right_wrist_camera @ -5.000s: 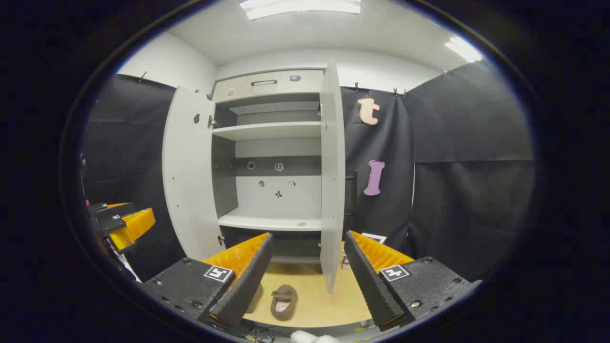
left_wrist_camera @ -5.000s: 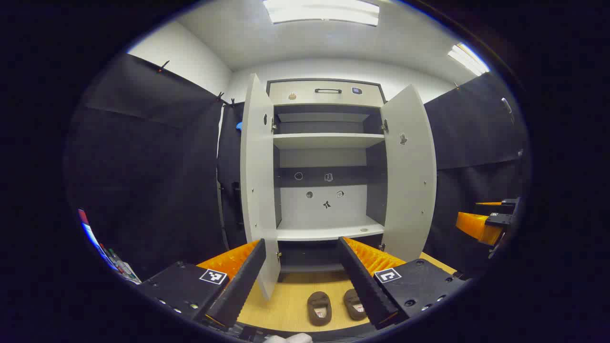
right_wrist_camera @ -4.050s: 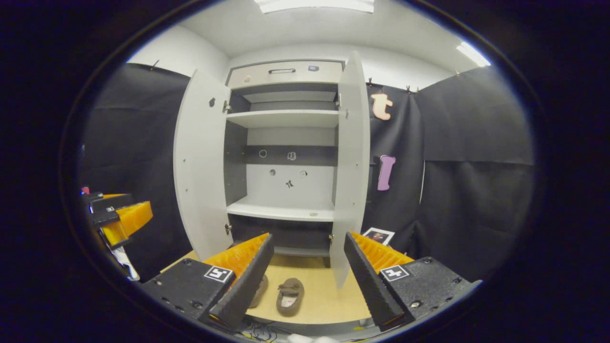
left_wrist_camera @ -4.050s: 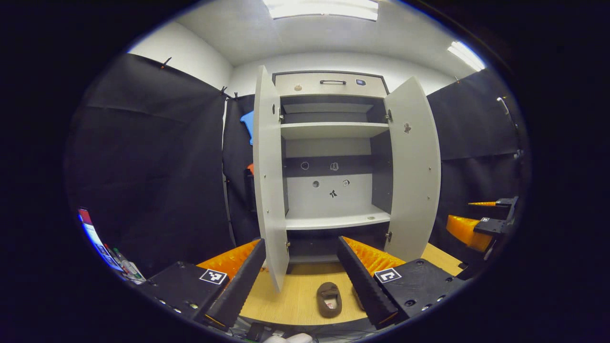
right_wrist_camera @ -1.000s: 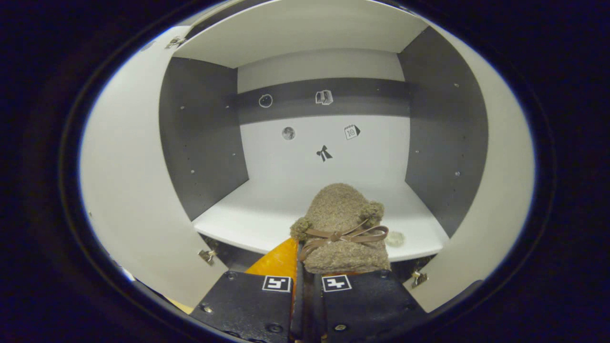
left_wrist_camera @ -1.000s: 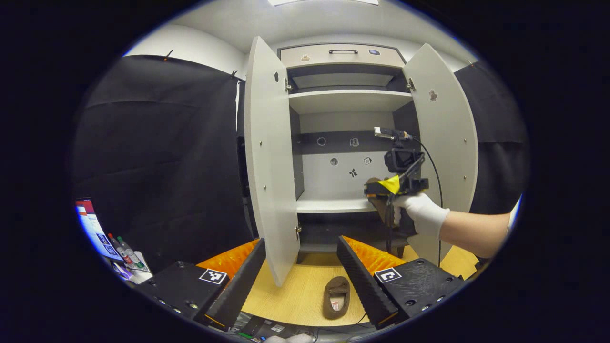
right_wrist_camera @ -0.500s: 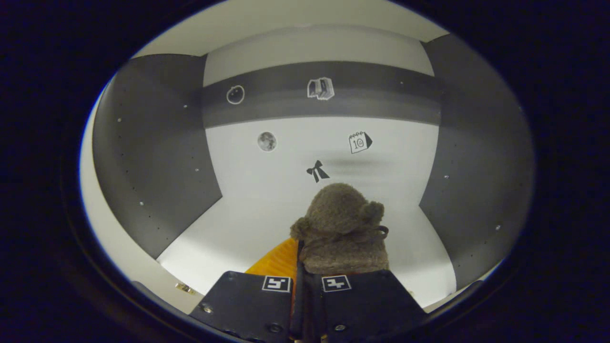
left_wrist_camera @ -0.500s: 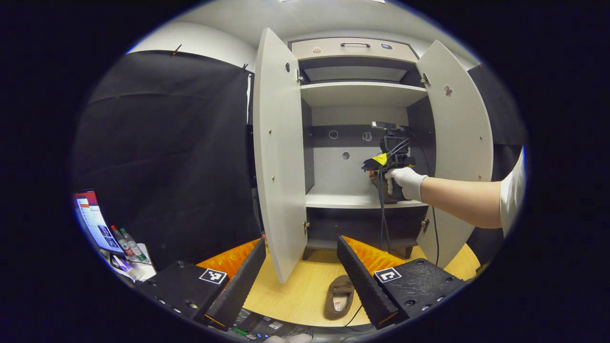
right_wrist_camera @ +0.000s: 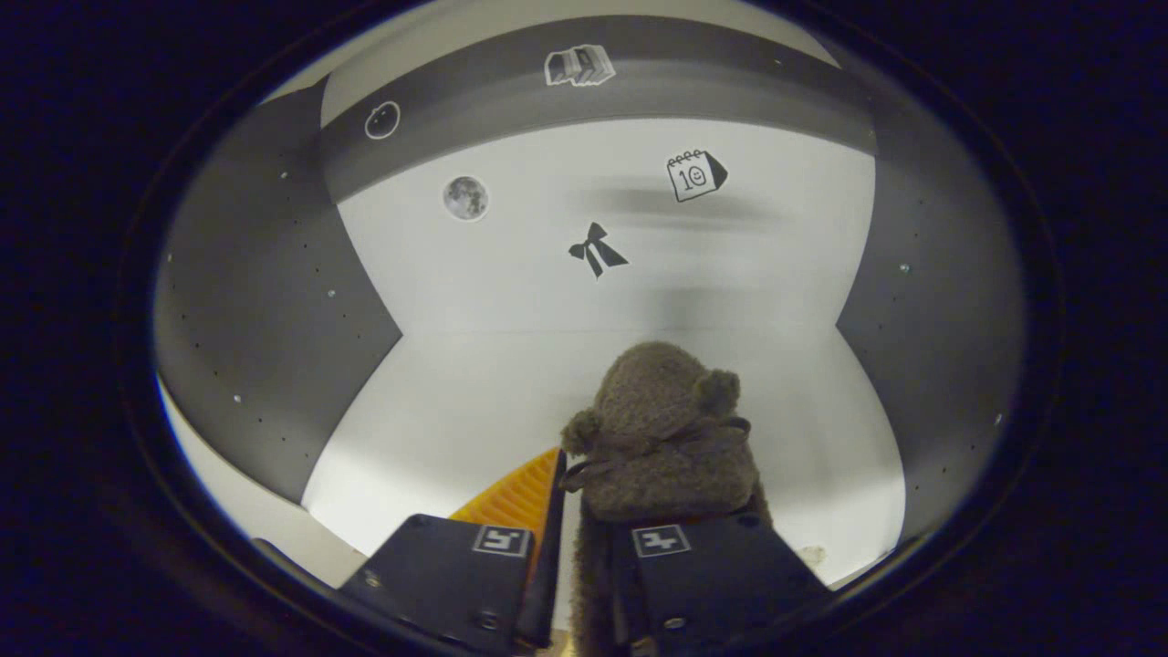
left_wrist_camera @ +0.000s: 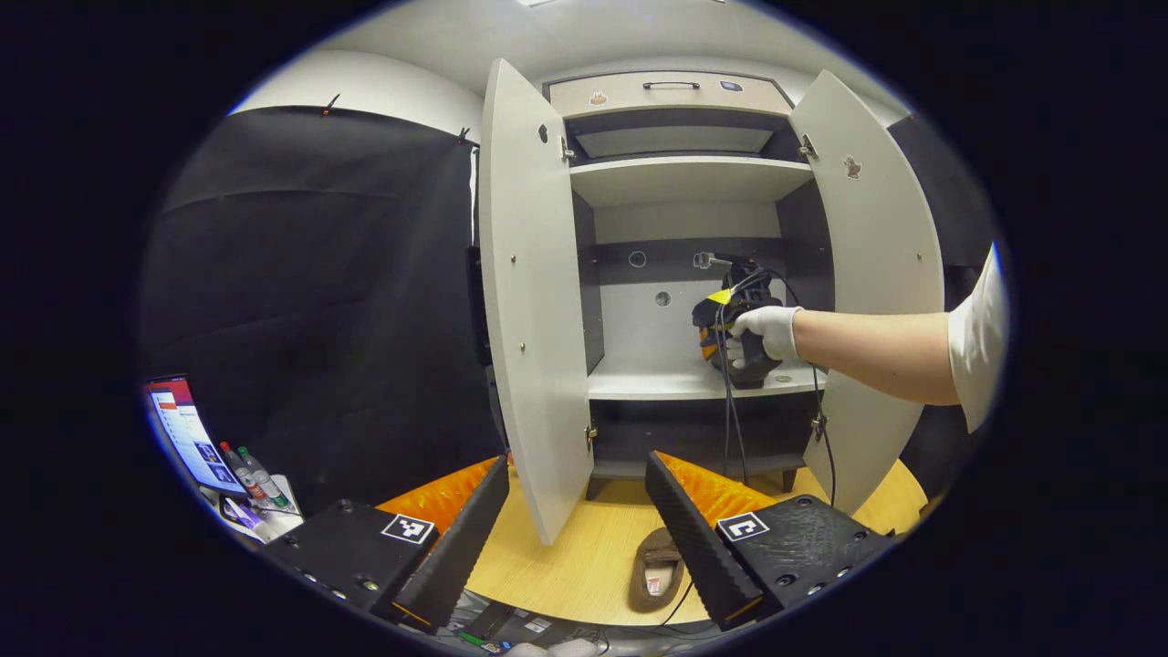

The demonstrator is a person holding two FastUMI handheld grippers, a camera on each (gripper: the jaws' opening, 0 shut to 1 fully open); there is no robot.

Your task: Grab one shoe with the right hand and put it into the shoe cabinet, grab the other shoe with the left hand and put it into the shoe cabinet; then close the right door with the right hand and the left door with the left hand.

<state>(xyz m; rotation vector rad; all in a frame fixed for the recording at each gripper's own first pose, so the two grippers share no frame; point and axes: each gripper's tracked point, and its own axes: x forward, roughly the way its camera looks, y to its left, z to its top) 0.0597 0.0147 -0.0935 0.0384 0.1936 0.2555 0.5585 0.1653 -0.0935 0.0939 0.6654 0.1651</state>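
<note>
We see the shoe cabinet (left_wrist_camera: 684, 182) from the left gripper view, both of its doors swung wide: the left door (left_wrist_camera: 529, 301) edge-on toward us, the right door (left_wrist_camera: 876, 274) angled outward. A gloved hand (left_wrist_camera: 765, 330) reaches past the right door and holds the right tool (left_wrist_camera: 730, 338) inside the middle compartment, low over the white shelf (left_wrist_camera: 666, 383), with cables hanging from it to the floor.

In the right gripper view, the right tool (right_wrist_camera: 575, 511) is inside that compartment, facing the back panel with its small stickers (right_wrist_camera: 598, 248). A fuzzy brown shoe (right_wrist_camera: 662, 447) with a thin bow strap sits at the tool's front, toe pointing toward the back wall, over the right half of the shelf. A narrow gap shows between the left finger and the shoe's side, and the right finger is hidden under the shoe, so we cannot tell whether the tool is clamped on it or parted. Whether the sole rests on the shelf we cannot tell either.

The left tool (left_wrist_camera: 575, 538) hangs in front of the cabinet with its fingers spread wide apart, nothing between them. The other shoe (left_wrist_camera: 655, 570) lies on the wooden floor (left_wrist_camera: 566, 566) below the open cabinet, near the left tool's right finger in the view. A lit screen (left_wrist_camera: 182, 429) and some bottles (left_wrist_camera: 255, 474) sit at the far left.
</note>
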